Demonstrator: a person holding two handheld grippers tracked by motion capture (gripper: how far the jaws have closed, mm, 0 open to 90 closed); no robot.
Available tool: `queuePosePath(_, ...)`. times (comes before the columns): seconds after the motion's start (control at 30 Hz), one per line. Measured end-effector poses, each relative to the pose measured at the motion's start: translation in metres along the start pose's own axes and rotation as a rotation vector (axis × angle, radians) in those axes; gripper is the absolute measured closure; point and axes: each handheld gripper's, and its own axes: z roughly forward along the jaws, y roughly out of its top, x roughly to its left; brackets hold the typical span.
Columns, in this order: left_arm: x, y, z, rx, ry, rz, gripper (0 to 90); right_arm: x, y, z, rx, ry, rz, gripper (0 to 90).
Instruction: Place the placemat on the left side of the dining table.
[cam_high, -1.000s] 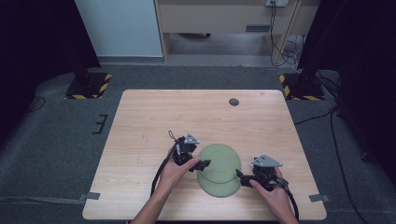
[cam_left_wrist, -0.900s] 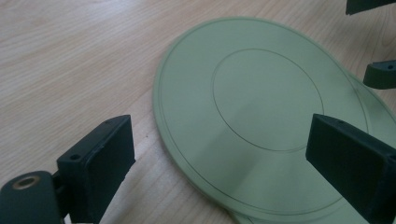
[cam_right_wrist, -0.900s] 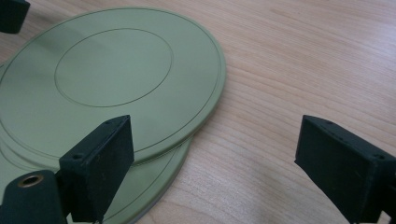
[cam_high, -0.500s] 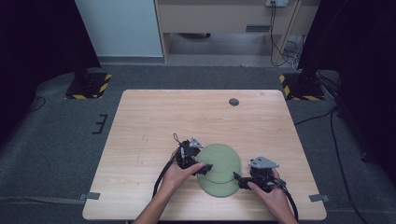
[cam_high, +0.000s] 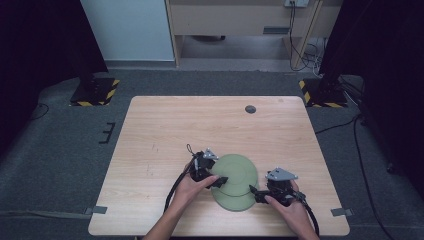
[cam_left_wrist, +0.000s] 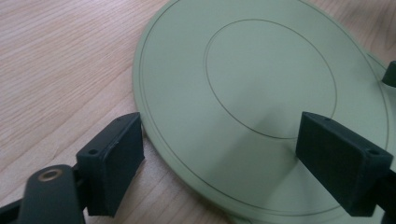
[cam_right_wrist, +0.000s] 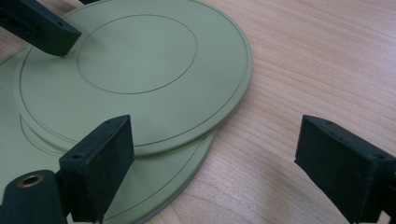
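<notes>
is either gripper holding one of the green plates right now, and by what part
Nothing is held. The left gripper straddles the upper plate's rim, jaws open; the right gripper is open beside the lower plate.

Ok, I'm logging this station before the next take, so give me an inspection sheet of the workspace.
Surface: wooden table, bare light wood with a dark round spot near the far edge.
Job's things: two green plates, upper plate overlapping lower plate.
Clutter: nothing seen.
Grippers: left gripper open, jaws astride the upper plate's rim, just closing a little; right gripper open beside both plates.
Cables: black cable trailing from the left gripper.
Surroundings: grey floor, stand bases with hazard stripes.
</notes>
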Motion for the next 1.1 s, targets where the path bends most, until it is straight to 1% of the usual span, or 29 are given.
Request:
queuePosePath(0.1, 0.004, 0.000, 0.000, -0.007, -0.002, -0.018, 15.8, 0.000, 0.000, 0.000, 0.001, -0.003, -0.001, 11.6)
queuePosePath(0.17, 0.004, 0.000, 0.001, -0.010, -0.001, -0.018, 15.7, 0.000, 0.000, 0.000, 0.001, -0.003, -0.005, 11.5)
queuePosePath(0.23, 0.005, 0.000, 0.002, -0.022, 0.004, -0.027, 15.9, 0.000, 0.000, 0.001, 0.004, -0.001, -0.002, 10.7)
queuePosePath(0.37, 0.005, 0.002, 0.004, -0.025, -0.001, -0.021, 15.7, -0.001, 0.000, 0.001, 0.006, 0.002, -0.001, 10.6)
queuePosePath(0.4, 0.005, 0.003, 0.005, -0.033, -0.018, -0.033, 16.0, 0.000, -0.001, 0.001, 0.008, 0.001, 0.000, 10.6)
queuePosePath(0.43, 0.005, 0.003, 0.005, -0.033, -0.018, -0.033, 15.8, 0.000, -0.001, 0.001, 0.010, 0.001, -0.004, 10.6)
queuePosePath(0.47, 0.006, 0.004, 0.007, -0.043, -0.023, -0.044, 15.5, 0.000, -0.001, 0.001, 0.010, -0.001, -0.004, 10.5)
queuePosePath(0.63, 0.007, 0.004, 0.008, -0.056, -0.027, -0.043, 15.1, 0.000, -0.001, 0.001, 0.011, -0.004, 0.000, 9.1)
queuePosePath(0.7, 0.006, 0.004, 0.008, -0.055, -0.021, -0.046, 15.0, 0.000, -0.001, 0.002, 0.014, -0.002, 0.005, 8.7)
queuePosePath(0.77, 0.006, 0.005, 0.008, -0.055, -0.015, -0.048, 17.4, 0.000, -0.001, 0.002, 0.014, -0.001, 0.007, 8.7)
queuePosePath(0.8, 0.006, 0.005, 0.007, -0.049, -0.003, -0.050, 19.4, 0.000, -0.002, 0.002, 0.013, -0.001, 0.007, 8.7)
queuePosePath(0.87, 0.006, 0.005, 0.006, -0.054, 0.006, -0.061, 22.5, 0.000, -0.002, 0.002, 0.013, -0.003, 0.007, 8.7)
queuePosePath(0.9, 0.006, 0.006, 0.005, -0.058, 0.010, -0.057, 23.5, 0.000, -0.002, 0.002, 0.012, -0.003, 0.005, 8.7)
queuePosePath(0.97, 0.005, 0.007, 0.001, -0.078, 0.017, -0.055, 25.4, 0.000, -0.001, 0.002, 0.014, -0.001, 0.004, 8.5)
queuePosePath(1.0, 0.005, 0.007, 0.001, -0.078, 0.017, -0.055, 26.9, 0.000, -0.001, 0.002, 0.014, -0.001, 0.004, 8.5)
queuePosePath(1.03, 0.004, 0.009, -0.004, -0.100, 0.015, -0.054, 27.7, -0.001, -0.001, 0.002, 0.014, 0.000, 0.002, 8.2)
queuePosePath(1.1, 0.002, 0.012, -0.009, -0.125, 0.013, -0.051, 30.0, -0.001, -0.001, 0.002, 0.014, 0.000, 0.002, 8.2)
